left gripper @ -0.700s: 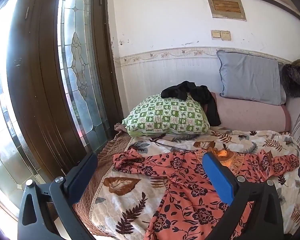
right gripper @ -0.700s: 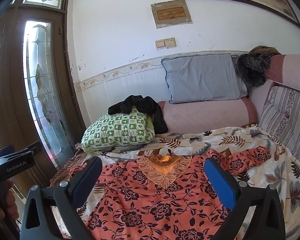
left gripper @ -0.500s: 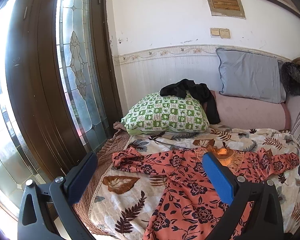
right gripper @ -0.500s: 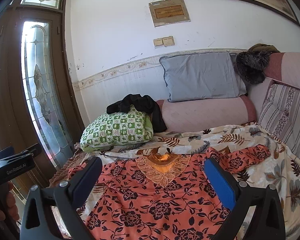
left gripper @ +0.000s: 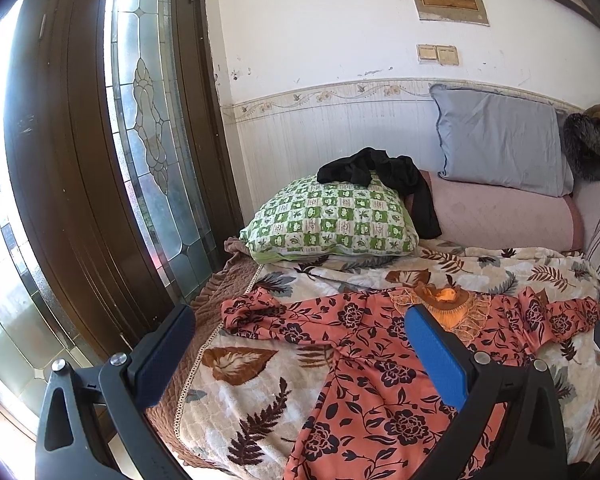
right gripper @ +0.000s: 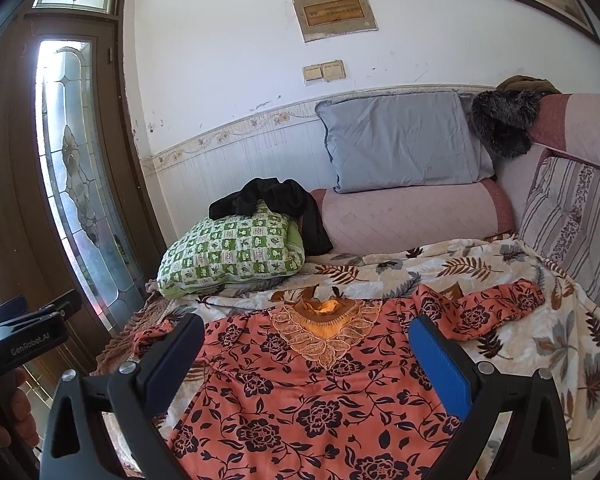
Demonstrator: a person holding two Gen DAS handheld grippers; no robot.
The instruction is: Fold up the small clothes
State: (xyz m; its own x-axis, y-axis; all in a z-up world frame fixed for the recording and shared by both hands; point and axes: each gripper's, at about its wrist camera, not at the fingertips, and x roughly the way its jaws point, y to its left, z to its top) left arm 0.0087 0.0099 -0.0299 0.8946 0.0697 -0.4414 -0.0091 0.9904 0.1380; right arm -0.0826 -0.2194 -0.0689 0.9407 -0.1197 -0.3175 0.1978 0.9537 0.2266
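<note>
An orange floral dress (right gripper: 308, 392) with a lace collar (right gripper: 326, 332) lies spread face up on the leaf-patterned blanket (right gripper: 480, 268), sleeves out to both sides. My right gripper (right gripper: 308, 344) hovers open above its chest, nothing between the fingers. In the left wrist view the dress (left gripper: 376, 364) runs from the left sleeve (left gripper: 256, 312) to the right. My left gripper (left gripper: 300, 340) hangs open over the left sleeve and shoulder, holding nothing. The left device (right gripper: 24, 336) shows at the right wrist view's left edge, with a hand below it.
A green checked pillow (right gripper: 236, 252) with black clothing (right gripper: 276, 204) on it lies at the bed's head. A grey pillow (right gripper: 400, 144) leans on a pink bolster (right gripper: 412, 216). A striped cushion (right gripper: 572, 224) flanks the right. A dark glazed door (left gripper: 112, 160) stands left of the bed.
Both views have shifted slightly, so the dress and pillows sit a little lower in frame. Both grippers stay open and the dress has not moved.
</note>
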